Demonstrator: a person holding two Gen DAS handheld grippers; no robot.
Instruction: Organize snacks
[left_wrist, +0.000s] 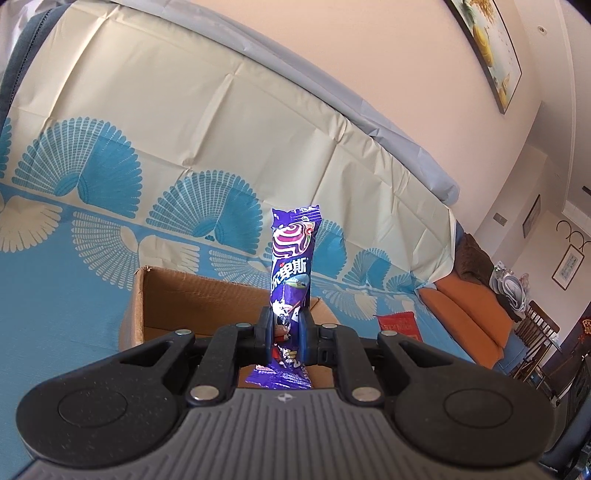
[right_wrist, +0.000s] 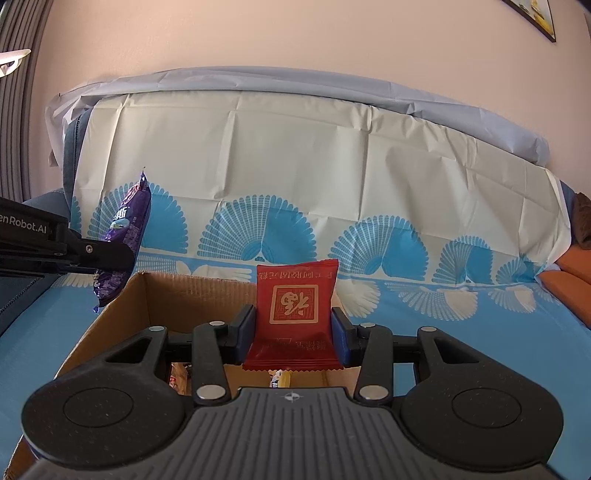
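Observation:
My left gripper (left_wrist: 286, 328) is shut on a long purple snack packet (left_wrist: 291, 262), held upright above the open cardboard box (left_wrist: 177, 291). The same packet (right_wrist: 123, 236) and left gripper (right_wrist: 107, 254) show at the left of the right wrist view, over the box's left wall. My right gripper (right_wrist: 293, 328) is shut on a red square snack packet (right_wrist: 295, 306), held above the cardboard box (right_wrist: 122, 314). The red packet (left_wrist: 399, 325) also shows in the left wrist view, at the right of the box. Several wrapped snacks (right_wrist: 279, 378) lie on the box floor.
The box sits on a surface covered with a blue and cream cloth with fan patterns (left_wrist: 74, 229). The cloth runs up a backrest (right_wrist: 295, 147) behind the box. An orange sofa seat (left_wrist: 465, 310) and wooden chairs (left_wrist: 535, 332) are at the right.

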